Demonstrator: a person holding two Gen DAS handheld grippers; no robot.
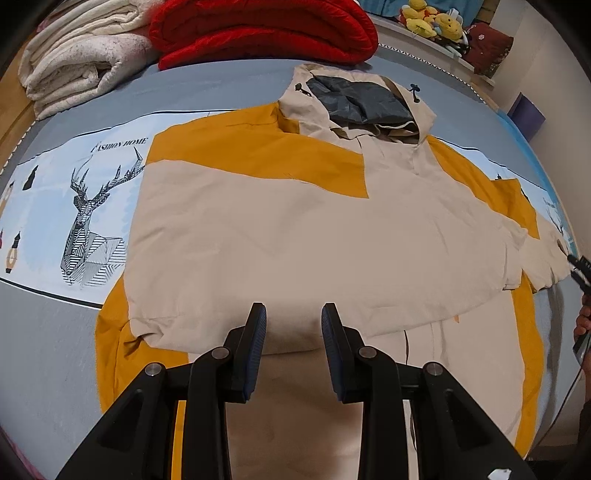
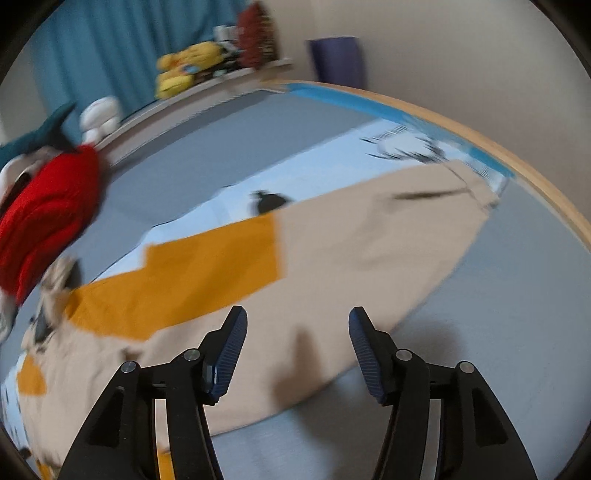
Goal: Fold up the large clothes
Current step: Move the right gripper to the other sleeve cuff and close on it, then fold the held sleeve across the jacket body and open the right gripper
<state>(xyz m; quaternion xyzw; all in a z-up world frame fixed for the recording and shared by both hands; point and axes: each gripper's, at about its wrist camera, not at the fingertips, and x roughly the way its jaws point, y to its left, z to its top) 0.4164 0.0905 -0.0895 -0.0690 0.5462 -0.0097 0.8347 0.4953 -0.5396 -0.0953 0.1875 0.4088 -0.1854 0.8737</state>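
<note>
A beige and mustard hooded jacket lies flat across a bed covered by a grey and pale blue sheet printed with a black line-drawn deer. One sleeve is folded over the jacket's chest, so its cuff end lies toward the side where the deer is printed. The hood, with its dark grey lining showing, sits at the jacket's far end, pointing toward a rolled red blanket and a folded cream blanket beyond it. Yellow plush toys sit on a ledge past the hood.

The left gripper hovers over the jacket's lower half, near the folded sleeve's bottom edge; its blue-padded fingers stand a little apart with nothing between them.

The right gripper is above the jacket's other sleeve, which stretches out beige toward the bed's wooden edge. Its jaws stand well apart and empty, casting a shadow on the fabric beneath. This view is blurred. In the left wrist view the right gripper's tip only shows at the frame edge, beside that sleeve's cuff.
</note>
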